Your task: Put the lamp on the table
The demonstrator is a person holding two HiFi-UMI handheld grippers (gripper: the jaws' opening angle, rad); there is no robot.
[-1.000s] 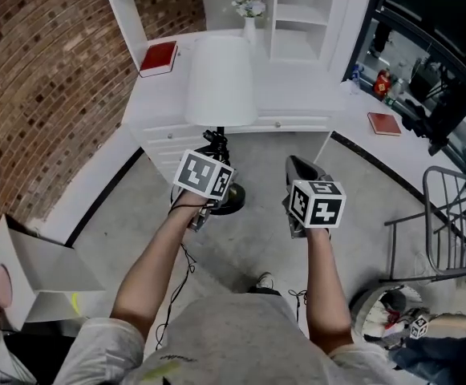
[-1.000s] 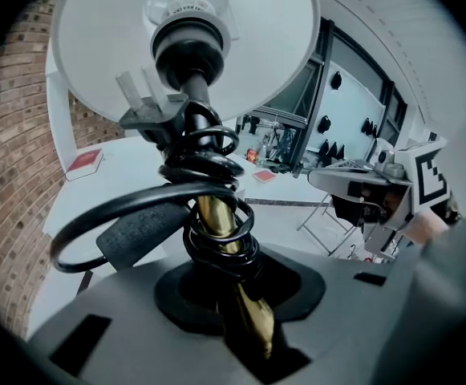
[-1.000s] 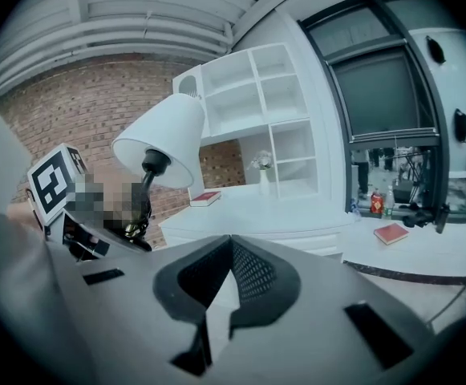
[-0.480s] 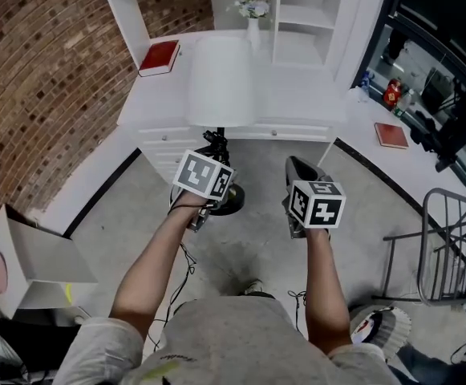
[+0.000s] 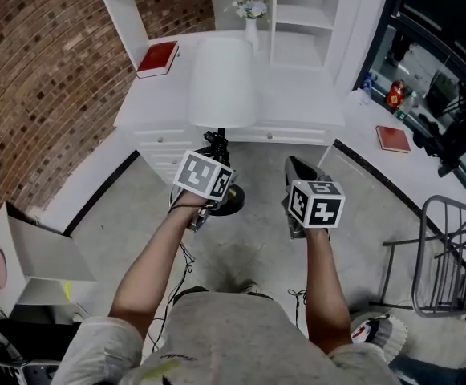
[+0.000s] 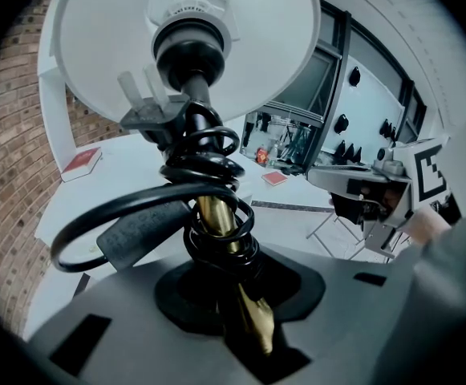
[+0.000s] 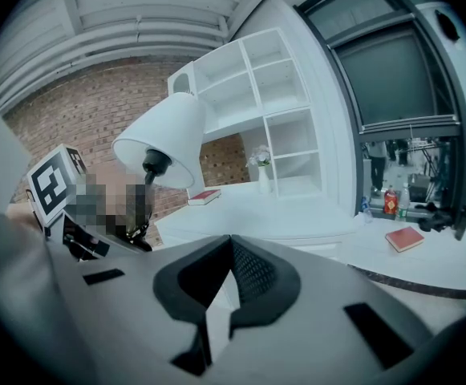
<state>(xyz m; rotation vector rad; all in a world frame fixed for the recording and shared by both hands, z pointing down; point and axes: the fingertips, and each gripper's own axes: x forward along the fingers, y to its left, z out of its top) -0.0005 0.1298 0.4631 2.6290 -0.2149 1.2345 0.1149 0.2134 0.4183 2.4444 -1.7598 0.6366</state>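
Note:
The lamp has a white shade [image 5: 221, 83], a brass stem [image 6: 216, 223] wound with its black cord [image 6: 120, 215], and a round black base [image 5: 231, 202]. It hangs upright over the grey floor, just in front of the white table [image 5: 297, 95]. My left gripper [image 5: 211, 155] is shut on the stem below the shade [image 6: 184, 38]; the plug [image 6: 148, 111] sticks out beside the socket. To its right my right gripper [image 5: 301, 169] is level with it, shut and holding nothing, its tips [image 7: 231, 243] touching. In the right gripper view the lamp [image 7: 164, 139] shows at the left.
On the table lie a red book [image 5: 158, 58] and a vase of flowers [image 5: 251, 10], under white shelves [image 5: 301, 6]. A second red book [image 5: 393, 138] lies on the counter at the right. A metal chair [image 5: 449, 255] stands right, a cardboard box [image 5: 44, 259] left, beside the brick wall [image 5: 40, 95].
Both grippers and the lamp keep the same pose in the view. The surroundings have slid a little, and the foot below has drawn back under the body.

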